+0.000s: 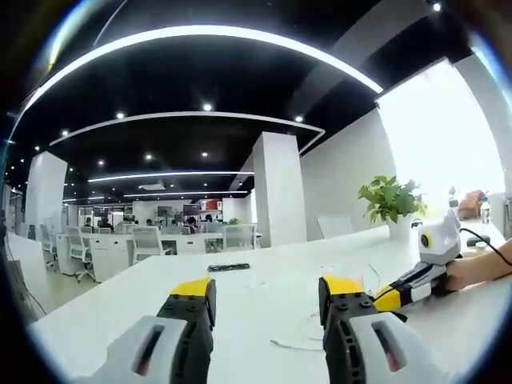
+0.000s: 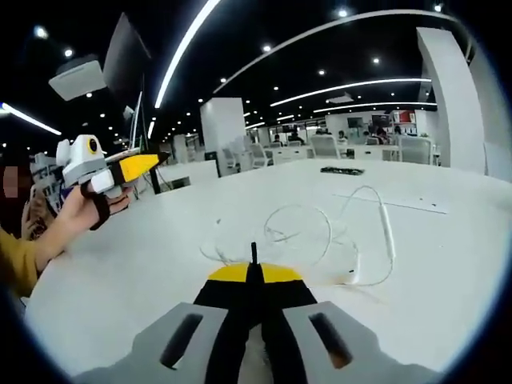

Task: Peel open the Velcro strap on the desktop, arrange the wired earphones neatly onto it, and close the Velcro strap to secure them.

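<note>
Left tool spread wide (above desk), right tool pinched together, near earphones

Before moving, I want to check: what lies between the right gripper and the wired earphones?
In the right gripper view, only bare white desktop separates the shut right gripper from the wired earphones.

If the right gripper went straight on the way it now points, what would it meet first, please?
Probably the loose white wired earphones on the white desktop; the shut right gripper points at their loops, though depth is unclear.
</note>
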